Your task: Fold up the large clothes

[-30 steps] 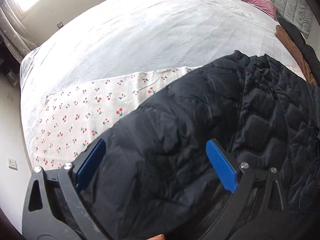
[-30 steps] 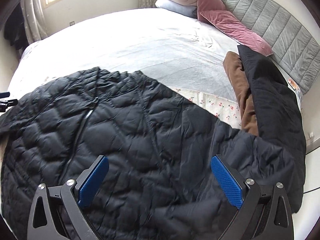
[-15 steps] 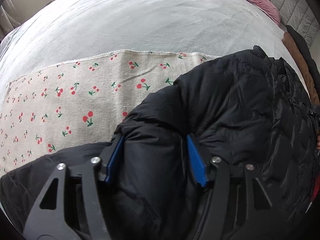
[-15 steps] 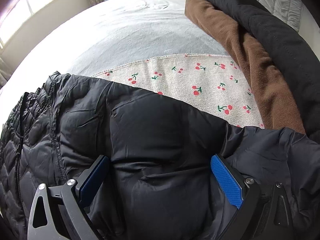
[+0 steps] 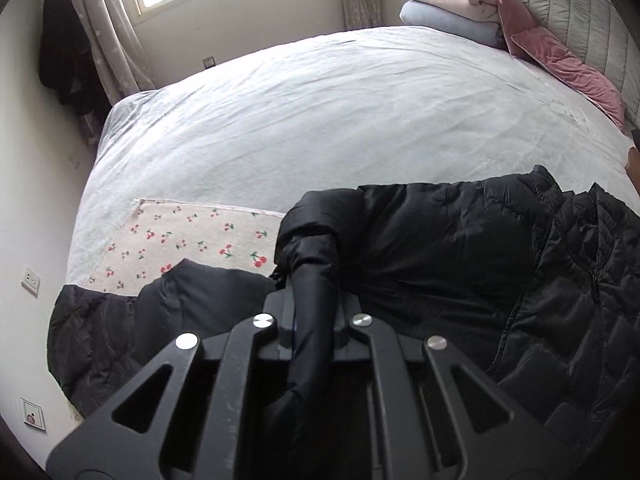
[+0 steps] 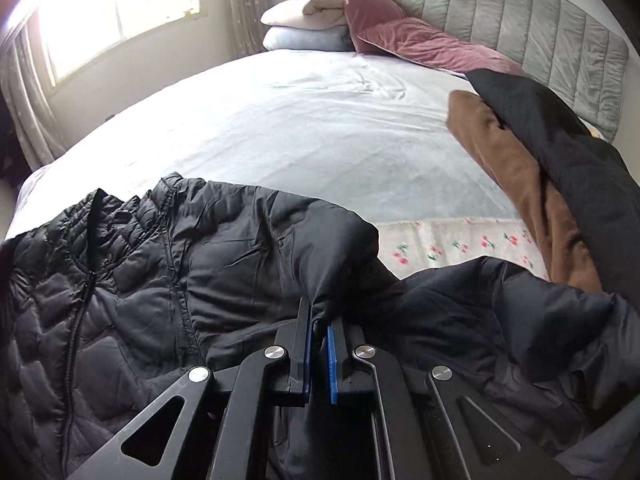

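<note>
A black quilted puffer jacket [image 5: 460, 248] lies front-up on the bed, its zipper [image 6: 82, 292] running down the middle. My left gripper [image 5: 314, 304] is shut on a bunched fold of the jacket's left sleeve and holds it lifted off the bed. My right gripper [image 6: 319, 340] is shut on a fold of the jacket's right sleeve [image 6: 332, 248], also raised. The blue pads [image 6: 332, 360] nearly meet on the thin fabric.
A cherry-print cloth [image 5: 192, 236] lies under the jacket on the pale bed cover [image 5: 340, 120]. A brown garment [image 6: 516, 184] and a black one [image 6: 568, 152] lie at the right. Pillows [image 6: 304, 20], a pink blanket [image 6: 420, 40] and the grey headboard [image 6: 520, 12] are at the far end.
Both grippers went from open over the sleeves to shut on them, then pulled up and back, lifting the sleeve folds off the bed.
</note>
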`<state>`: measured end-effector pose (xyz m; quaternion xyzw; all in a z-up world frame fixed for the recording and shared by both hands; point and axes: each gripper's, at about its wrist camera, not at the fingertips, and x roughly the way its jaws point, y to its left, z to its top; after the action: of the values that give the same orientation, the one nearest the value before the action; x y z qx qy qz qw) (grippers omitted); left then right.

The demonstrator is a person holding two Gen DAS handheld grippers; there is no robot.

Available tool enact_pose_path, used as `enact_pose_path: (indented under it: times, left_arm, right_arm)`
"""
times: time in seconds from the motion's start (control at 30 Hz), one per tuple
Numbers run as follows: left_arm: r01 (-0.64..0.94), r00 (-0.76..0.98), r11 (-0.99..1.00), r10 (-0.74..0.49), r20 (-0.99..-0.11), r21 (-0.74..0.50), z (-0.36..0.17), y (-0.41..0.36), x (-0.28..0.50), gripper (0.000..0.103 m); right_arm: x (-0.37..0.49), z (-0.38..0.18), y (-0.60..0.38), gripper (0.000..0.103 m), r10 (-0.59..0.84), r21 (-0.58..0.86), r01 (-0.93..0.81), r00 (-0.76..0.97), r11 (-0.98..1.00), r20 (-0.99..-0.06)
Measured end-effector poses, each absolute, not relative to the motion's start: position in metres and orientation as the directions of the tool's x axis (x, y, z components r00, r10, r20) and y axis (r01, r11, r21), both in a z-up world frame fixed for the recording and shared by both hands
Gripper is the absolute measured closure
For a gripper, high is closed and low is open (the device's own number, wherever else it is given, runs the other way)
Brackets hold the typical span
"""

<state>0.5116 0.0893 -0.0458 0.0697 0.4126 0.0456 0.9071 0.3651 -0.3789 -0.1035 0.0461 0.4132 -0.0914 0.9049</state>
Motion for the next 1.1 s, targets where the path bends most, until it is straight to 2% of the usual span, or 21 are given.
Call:
enact_pose_path:
  times: [0.03,0.07,0.1,0.13,0.17,0.2,0.23,0.4,0.5,0.6,0.73,0.8,0.83,0.9,1.0,1.1]
  left_arm:
    - [-0.044,0.674,0.983,0.162,-0.721,0.179,-0.046,0.097,0.513,0.086]
    - [-0.053,0.676,0.979,0.18,-0.714,0.197,-0.049,0.101,0.514,0.075]
    - [-0.061,0.659,0.974,0.202,-0.724,0.216,-0.052,0.104,0.517,0.069]
    - [-0.055,0.644,0.972,0.209,-0.736,0.227,-0.053,0.104,0.514,0.057]
    - [-0.028,0.647,0.974,0.19,-0.738,0.225,-0.053,0.102,0.506,0.044]
    - [0.009,0.655,0.976,0.16,-0.739,0.219,-0.052,0.098,0.495,0.036]
    - [0.042,0.662,0.976,0.133,-0.738,0.214,-0.048,0.093,0.483,0.026]
    - [0.169,0.652,0.971,0.02,-0.758,0.17,-0.037,0.074,0.423,0.021]
    - [0.211,0.63,0.969,-0.032,-0.776,0.131,-0.031,0.065,0.392,0.02]
    - [0.254,0.612,0.962,-0.075,-0.787,0.105,-0.026,0.058,0.358,0.019]
    - [0.288,0.601,0.953,-0.105,-0.793,0.093,-0.018,0.053,0.321,0.018]
    - [0.289,0.589,0.955,-0.126,-0.799,0.062,-0.017,0.056,0.31,0.018]
    - [0.285,0.581,0.957,-0.135,-0.803,0.046,-0.016,0.057,0.305,0.018]
    - [0.287,0.564,0.958,-0.145,-0.813,0.028,-0.015,0.058,0.297,0.018]
    - [0.307,0.562,0.951,-0.155,-0.813,0.031,-0.01,0.057,0.285,0.018]
    - [0.321,0.558,0.947,-0.165,-0.814,0.028,-0.008,0.052,0.278,0.018]
  right_arm:
    - [0.37,-0.102,-0.369,0.09,-0.124,0.0,0.189,0.643,0.982,-0.755]
    - [0.374,-0.1,-0.36,0.087,-0.121,-0.007,0.178,0.638,0.984,-0.76]
    - [0.373,-0.097,-0.354,0.076,-0.115,-0.008,0.168,0.636,0.986,-0.763]
    - [0.37,-0.091,-0.35,0.06,-0.111,-0.011,0.158,0.644,0.987,-0.757]
    - [0.365,-0.087,-0.347,0.05,-0.108,-0.016,0.145,0.656,0.989,-0.747]
    - [0.355,-0.079,-0.346,0.035,-0.109,-0.028,0.13,0.671,0.991,-0.734]
    - [0.347,-0.072,-0.347,0.028,-0.118,-0.042,0.127,0.682,0.991,-0.722]
    - [0.288,-0.055,-0.348,0.025,-0.102,-0.07,0.074,0.665,0.995,-0.74]
    - [0.247,-0.06,-0.325,0.018,-0.071,-0.079,0.016,0.652,0.997,-0.755]
    - [0.222,-0.079,-0.302,0.016,-0.059,-0.103,-0.034,0.625,0.994,-0.778]
    - [0.216,-0.11,-0.298,0.017,-0.113,-0.137,0.0,0.571,0.991,-0.813]
    - [0.218,-0.121,-0.304,0.023,-0.18,-0.192,0.039,0.56,0.981,-0.809]
    - [0.219,-0.122,-0.31,0.057,-0.225,-0.232,0.061,0.563,0.971,-0.795]
    - [0.217,-0.121,-0.325,0.088,-0.289,-0.29,0.087,0.547,0.953,-0.786]
    - [0.205,-0.092,-0.353,0.094,-0.3,-0.283,0.12,0.551,0.952,-0.778]
    - [0.188,-0.037,-0.378,0.095,-0.373,-0.332,0.184,0.605,0.925,-0.703]
